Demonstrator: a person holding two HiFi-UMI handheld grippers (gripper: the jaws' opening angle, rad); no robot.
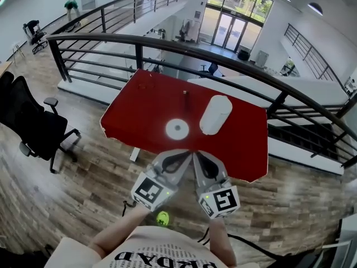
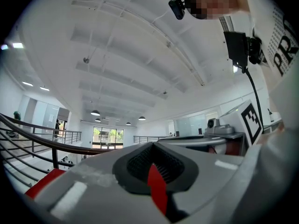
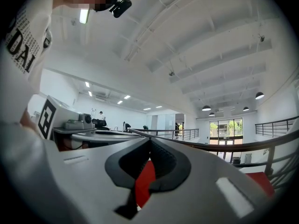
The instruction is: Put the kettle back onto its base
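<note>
Jaws closed on left gripper (image 1: 184,153), right gripper (image 1: 196,154); 1 kettle (image 1: 216,114), 1 base (image 1: 177,129).

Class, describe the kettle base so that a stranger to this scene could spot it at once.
Find the red table in front of the dark curved railing. Near the table's closest edge, about midway along, lies the kettle base. It is a flat white disc, unlike the bigger, oblong white kettle just to its right.
</note>
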